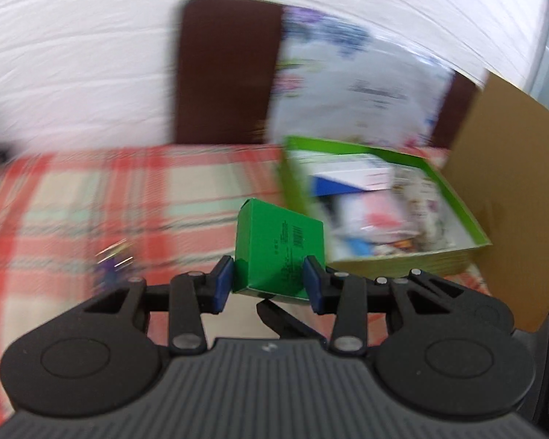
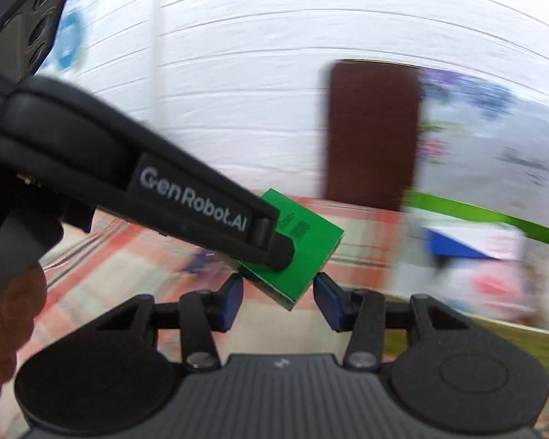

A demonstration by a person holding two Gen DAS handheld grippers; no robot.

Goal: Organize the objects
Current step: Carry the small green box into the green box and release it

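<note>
My left gripper (image 1: 269, 281) is shut on a small green box (image 1: 280, 248) and holds it above the checked tablecloth, just left of a green-rimmed tray (image 1: 454, 186). In the right wrist view the same green box (image 2: 307, 252) sits between my right gripper's blue pads (image 2: 234, 298), with the left gripper's black finger (image 2: 267, 245) lying across it. My right gripper (image 2: 280, 298) is open around the box's lower corner; whether its pads touch the box I cannot tell. The tray (image 2: 483, 212) holds several packets and a blue-and-white box (image 2: 472, 243).
A red and green checked cloth (image 1: 135, 197) covers the table. A brown chair back (image 1: 227, 73) stands behind it against a white wall. A cardboard sheet (image 1: 512, 190) stands right of the tray. A small purple object (image 1: 115, 259) lies on the cloth at left.
</note>
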